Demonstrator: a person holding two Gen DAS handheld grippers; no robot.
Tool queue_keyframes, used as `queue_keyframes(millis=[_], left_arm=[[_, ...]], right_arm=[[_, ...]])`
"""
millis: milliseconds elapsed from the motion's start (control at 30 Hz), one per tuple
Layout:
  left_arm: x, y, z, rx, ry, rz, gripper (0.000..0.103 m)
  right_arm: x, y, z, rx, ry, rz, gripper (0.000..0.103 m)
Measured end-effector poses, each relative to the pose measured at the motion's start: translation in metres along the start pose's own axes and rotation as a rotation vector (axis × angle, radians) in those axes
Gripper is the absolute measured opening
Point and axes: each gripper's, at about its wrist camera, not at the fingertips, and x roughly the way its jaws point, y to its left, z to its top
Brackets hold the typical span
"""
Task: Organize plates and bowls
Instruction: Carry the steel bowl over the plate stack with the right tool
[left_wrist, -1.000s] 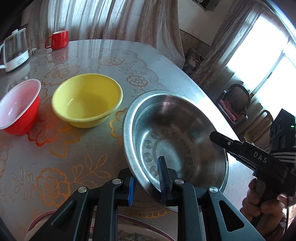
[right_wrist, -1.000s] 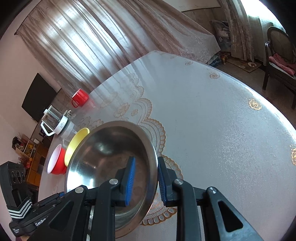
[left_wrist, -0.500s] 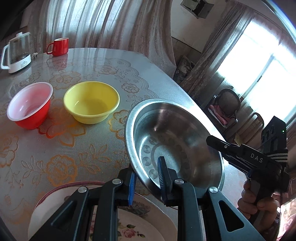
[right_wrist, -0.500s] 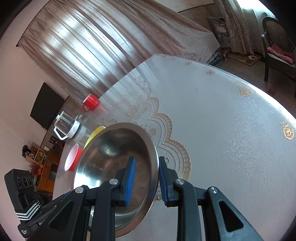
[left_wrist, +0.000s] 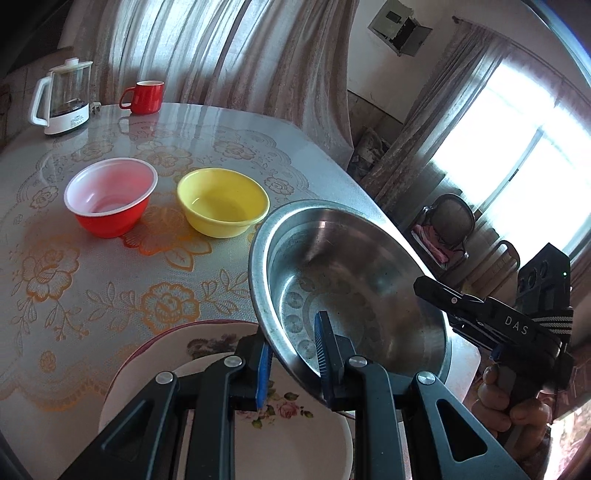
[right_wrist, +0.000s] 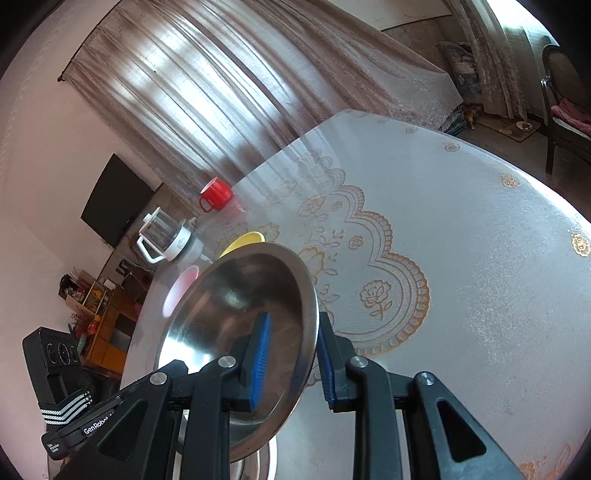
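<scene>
Steel bowl (left_wrist: 351, 280) clamped by two hand-held grippers, left (left_wrist: 293, 363) and right (right_wrist: 291, 363); two plastic bowls, two plates.

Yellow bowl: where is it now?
In the left wrist view, the yellow bowl sits on the table, between the red bowl and the lifted steel basin.

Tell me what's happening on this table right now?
A person is holding a steel bowl with both grippers, the left gripper and right gripper each clamped on its rim. The bowl sits tilted above a floral plate. A red bowl and yellow bowl stand side by side on the table.
</scene>
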Motion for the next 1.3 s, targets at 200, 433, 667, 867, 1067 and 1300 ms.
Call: queue_keyframes(millis=[200,433,667,867,1067,1300], left_arm=[[-0.031,0.019,-0.013,-0.038,-0.030,-0.009,0.022],[-0.060,0.042,-0.038,-0.074,-0.040,-0.011,0.022],[-0.081,0.055,-0.062,-0.087,-0.040,-0.006,0.022],[-0.090,0.059,-0.076,-0.088,-0.038,-0.017,0.022],[-0.093,0.058,-0.087,-0.064,-0.037,0.012,0.022],[-0.092,0.057,-0.091,-0.077,-0.022,0.032,0.022]], right_arm=[[-0.001,0.030,-0.014,-0.058,0.025,0.051,0.025],[0.004,0.057,-0.034,-0.098,0.074,0.104,0.025],[0.008,0.076,-0.056,-0.133,0.128,0.124,0.025],[0.010,0.075,-0.072,-0.125,0.183,0.137,0.028],[0.013,0.074,-0.083,-0.122,0.225,0.123,0.029],[0.015,0.075,-0.090,-0.154,0.241,0.102,0.030]])
